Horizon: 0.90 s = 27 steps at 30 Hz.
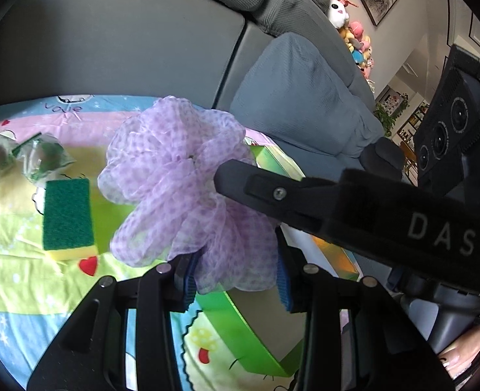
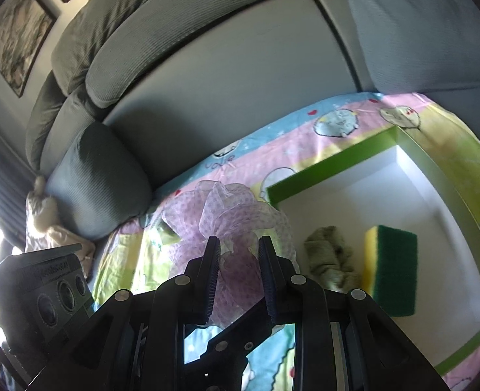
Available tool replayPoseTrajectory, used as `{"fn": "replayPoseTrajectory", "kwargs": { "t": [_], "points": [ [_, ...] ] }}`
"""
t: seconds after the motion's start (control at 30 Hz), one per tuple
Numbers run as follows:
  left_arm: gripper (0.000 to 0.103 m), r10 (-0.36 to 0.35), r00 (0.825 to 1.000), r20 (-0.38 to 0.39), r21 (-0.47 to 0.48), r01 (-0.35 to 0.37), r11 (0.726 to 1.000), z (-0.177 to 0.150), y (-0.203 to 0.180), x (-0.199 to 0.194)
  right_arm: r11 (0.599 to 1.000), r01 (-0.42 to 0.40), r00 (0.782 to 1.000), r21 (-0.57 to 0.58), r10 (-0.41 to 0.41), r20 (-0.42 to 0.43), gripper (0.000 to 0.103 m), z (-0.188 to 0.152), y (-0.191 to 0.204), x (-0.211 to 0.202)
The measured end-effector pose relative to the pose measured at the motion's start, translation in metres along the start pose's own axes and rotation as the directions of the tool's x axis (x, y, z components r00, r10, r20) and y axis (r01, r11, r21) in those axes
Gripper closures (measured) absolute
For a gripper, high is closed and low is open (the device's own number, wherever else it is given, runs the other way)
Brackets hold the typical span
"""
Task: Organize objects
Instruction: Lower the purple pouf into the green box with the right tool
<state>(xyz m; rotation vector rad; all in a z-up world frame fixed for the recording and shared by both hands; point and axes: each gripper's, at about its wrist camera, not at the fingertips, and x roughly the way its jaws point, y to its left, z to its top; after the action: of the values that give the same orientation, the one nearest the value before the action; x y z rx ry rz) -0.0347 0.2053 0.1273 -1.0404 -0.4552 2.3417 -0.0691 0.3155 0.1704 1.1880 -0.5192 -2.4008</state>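
A lilac mesh bath pouf (image 1: 181,176) hangs above the cartoon-print cloth (image 1: 15,228). My left gripper (image 1: 236,280) has its blue pads on either side of the pouf's lower part. My right gripper (image 2: 238,257) is shut on the same pouf (image 2: 230,208); its black finger (image 1: 272,192) reaches in from the right in the left wrist view. A green box (image 2: 331,166) with a white inside lies to the right, holding a green-and-yellow sponge (image 2: 393,270) and a crumpled olive cloth (image 2: 331,257). A second sponge (image 1: 67,215) lies on the cloth.
Two clear wrapped items (image 1: 21,159) lie on the cloth's far left. The grey sofa back (image 1: 125,49) and a blue-grey cushion (image 1: 305,97) stand behind. A grey cushion (image 2: 99,179) is at the left in the right wrist view.
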Motion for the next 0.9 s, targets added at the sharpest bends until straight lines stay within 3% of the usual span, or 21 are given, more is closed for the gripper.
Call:
{"fn": "replayPoseTrajectory", "kwargs": {
  "t": [0.6, 0.73, 0.9],
  "points": [
    [0.066, -0.076, 0.99, -0.122, -0.065, 0.069, 0.996, -0.007, -0.006, 0.037, 0.984, 0.13, 0.991, 0.123, -0.128, -0.028, 0.075, 0.001, -0.052, 0.0],
    [0.066, -0.032, 0.992, -0.124, -0.041, 0.027, 0.999, -0.008, -0.007, 0.038, 0.98, 0.158, 0.987, 0.125, -0.153, -0.043, 0.075, 0.001, -0.056, 0.005],
    [0.065, -0.04, 0.99, -0.136, -0.051, 0.033, 0.998, -0.009, -0.005, 0.036, 0.975, 0.179, 0.983, 0.134, -0.173, -0.054, 0.075, 0.002, -0.059, 0.01]
  ]
}}
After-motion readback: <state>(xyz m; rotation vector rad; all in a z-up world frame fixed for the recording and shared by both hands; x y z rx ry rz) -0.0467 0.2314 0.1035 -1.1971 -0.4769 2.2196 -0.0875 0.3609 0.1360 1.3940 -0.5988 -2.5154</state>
